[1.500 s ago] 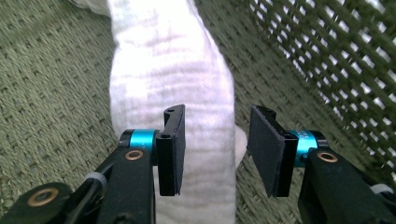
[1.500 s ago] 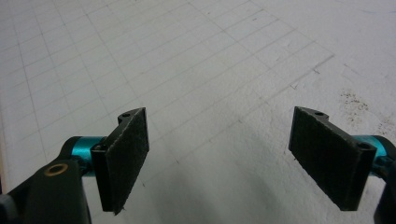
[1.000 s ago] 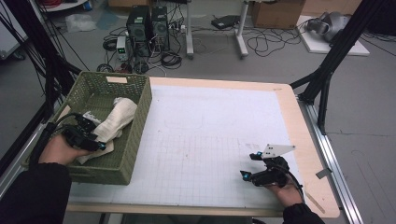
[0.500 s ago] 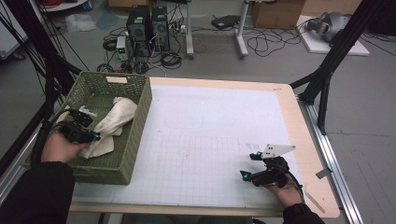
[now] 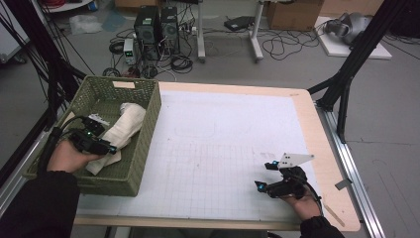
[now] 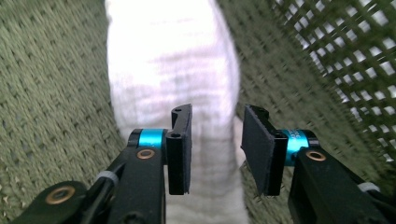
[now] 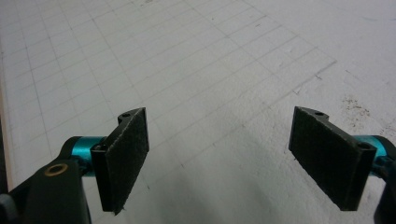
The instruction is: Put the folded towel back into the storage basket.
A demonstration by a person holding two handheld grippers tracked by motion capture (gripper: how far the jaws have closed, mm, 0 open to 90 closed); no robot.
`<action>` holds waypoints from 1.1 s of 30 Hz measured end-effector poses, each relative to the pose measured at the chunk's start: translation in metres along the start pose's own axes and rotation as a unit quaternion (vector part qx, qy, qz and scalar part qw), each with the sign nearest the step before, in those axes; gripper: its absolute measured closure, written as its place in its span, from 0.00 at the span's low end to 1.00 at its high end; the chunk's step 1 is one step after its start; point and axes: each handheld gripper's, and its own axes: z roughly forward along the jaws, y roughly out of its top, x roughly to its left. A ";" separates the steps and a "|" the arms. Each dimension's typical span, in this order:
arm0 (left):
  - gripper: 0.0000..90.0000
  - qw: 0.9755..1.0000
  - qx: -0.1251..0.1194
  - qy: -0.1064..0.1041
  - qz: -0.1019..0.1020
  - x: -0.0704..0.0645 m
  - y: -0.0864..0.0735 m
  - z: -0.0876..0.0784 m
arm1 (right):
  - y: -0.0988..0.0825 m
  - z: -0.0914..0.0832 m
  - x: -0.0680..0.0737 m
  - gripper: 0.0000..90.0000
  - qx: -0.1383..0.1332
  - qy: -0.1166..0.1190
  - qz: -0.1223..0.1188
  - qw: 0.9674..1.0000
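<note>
A white cloth [image 5: 126, 124] lies bunched in the green woven basket [image 5: 143, 153] at the table's left. My left gripper [image 5: 106, 146] is inside the basket, just at the cloth's near end. In the left gripper view the cloth [image 6: 173, 60] stretches away beyond the left gripper [image 6: 212, 116]. Its jaws have just been opening; the pads [image 6: 180, 149] stand apart and do not press the cloth below the gap. My right gripper [image 5: 265, 174] rests at the table's front right. Seen in its own view, the right gripper [image 7: 222, 116] is open over the gridded mat [image 7: 187, 56], with nothing between its pads.
The white gridded mat [image 5: 223, 129] covers most of the wooden table [image 5: 317, 129]. The basket's mesh walls [image 6: 327, 46] rise around the left gripper. Beyond the table, computer towers [image 5: 156, 22], cables and black frame legs [image 5: 346, 74] stand on the floor.
The left hand shifted a little inside the basket, first back and then toward the cloth again. The cloth now lies lower against the basket wall. The right hand has kept still.
</note>
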 end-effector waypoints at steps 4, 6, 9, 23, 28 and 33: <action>0.66 0.999 -0.036 -0.005 -0.011 0.002 -0.002 -0.007 | 0.000 -0.001 0.000 0.21 -0.001 0.001 0.000 1.000; 0.65 0.998 -0.056 -0.013 -0.015 0.002 -0.003 -0.011 | 0.000 -0.001 0.001 0.21 -0.001 0.002 0.000 1.000; 0.64 0.996 -0.083 -0.024 -0.015 0.001 -0.004 -0.017 | 0.001 -0.002 0.001 0.21 -0.005 0.002 0.002 1.000; 0.58 0.986 -0.151 -0.071 -0.028 -0.002 -0.009 -0.036 | 0.002 -0.002 0.001 0.20 -0.010 0.005 0.001 1.000; 0.55 0.978 -0.183 -0.094 -0.037 -0.005 -0.010 -0.043 | 0.003 -0.002 0.002 0.19 -0.013 0.007 0.003 1.000; 0.52 0.970 -0.211 -0.115 -0.039 -0.011 -0.011 -0.049 | 0.004 -0.003 0.003 0.19 -0.017 0.007 0.002 1.000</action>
